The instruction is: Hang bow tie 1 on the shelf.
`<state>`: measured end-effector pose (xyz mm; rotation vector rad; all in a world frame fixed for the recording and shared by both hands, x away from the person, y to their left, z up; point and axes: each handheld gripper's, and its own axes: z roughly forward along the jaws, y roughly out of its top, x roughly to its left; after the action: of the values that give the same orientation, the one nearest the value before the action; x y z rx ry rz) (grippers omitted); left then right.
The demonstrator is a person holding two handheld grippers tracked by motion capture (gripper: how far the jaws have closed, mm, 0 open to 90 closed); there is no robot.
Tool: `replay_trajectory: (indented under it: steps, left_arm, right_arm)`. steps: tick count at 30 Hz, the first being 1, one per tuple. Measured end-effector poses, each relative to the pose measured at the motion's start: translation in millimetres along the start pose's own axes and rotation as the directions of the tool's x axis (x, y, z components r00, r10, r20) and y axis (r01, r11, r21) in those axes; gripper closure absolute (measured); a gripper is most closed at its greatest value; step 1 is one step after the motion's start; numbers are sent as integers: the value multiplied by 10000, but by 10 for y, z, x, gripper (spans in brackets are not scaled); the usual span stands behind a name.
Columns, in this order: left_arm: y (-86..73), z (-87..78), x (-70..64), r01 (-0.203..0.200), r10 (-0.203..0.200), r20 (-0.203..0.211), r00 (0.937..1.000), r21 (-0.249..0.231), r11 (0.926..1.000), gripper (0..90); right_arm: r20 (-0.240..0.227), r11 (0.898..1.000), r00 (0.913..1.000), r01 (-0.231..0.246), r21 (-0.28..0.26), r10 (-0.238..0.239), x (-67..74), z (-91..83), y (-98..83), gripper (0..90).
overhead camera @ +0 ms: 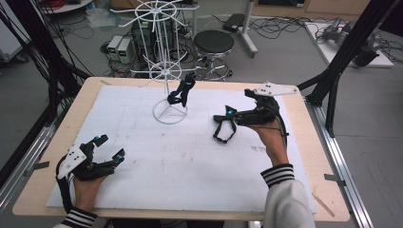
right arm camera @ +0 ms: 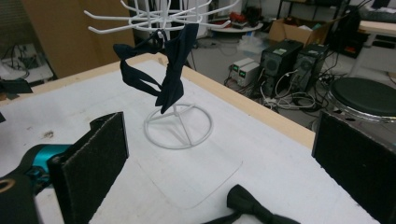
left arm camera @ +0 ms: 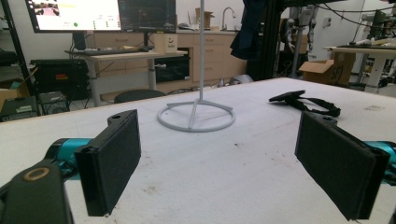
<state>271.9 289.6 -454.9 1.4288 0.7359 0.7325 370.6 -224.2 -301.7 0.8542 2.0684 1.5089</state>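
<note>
The person is wearing a white top whose cuffs (overhead camera: 277, 174) are showing black and white stripes. Each gripper is showing a black body with teal joints behind flat, dark, felt-like pads (left arm camera: 112, 163) and a grey three-cornered plate (overhead camera: 274, 89) on top. A black cable (overhead camera: 62, 187) is trailing from the left gripper (overhead camera: 108, 147); the right gripper (overhead camera: 223, 112) is looking the same in build.
</note>
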Motion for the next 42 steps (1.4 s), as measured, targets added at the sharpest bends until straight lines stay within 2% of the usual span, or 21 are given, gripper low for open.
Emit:
replay_trajectory:
  steps: [7,14,20,29,34,42]
  left_arm:
    - [-1,1,1,19,-19,-4,10000,-14,10000,147]
    - [0,1,0,9,-9,-13,10000,-3,10000,147]
    - [0,3,-2,-6,6,-28,10000,-3,10000,147]
    - [-1,1,-4,-18,18,-21,10000,-29,10000,147]
    - [-1,-2,-1,-15,15,-20,10000,-38,10000,147]
    - [-2,-3,1,44,-44,-7,10000,-49,10000,147]
  right_arm:
    - [161,9990,9999,-49,-450,57,54,-299,-172,28]
    - [398,9982,9987,-294,-525,315,25,-466,-374,28]
    - [551,9974,9981,-241,-681,279,22,-580,-512,28]
    - [646,9956,9971,-335,-872,392,27,-714,-700,28]
    - [657,9951,9963,-498,-855,555,51,-761,-782,28]
    - [685,9969,9964,-448,-648,492,69,-797,-912,27]
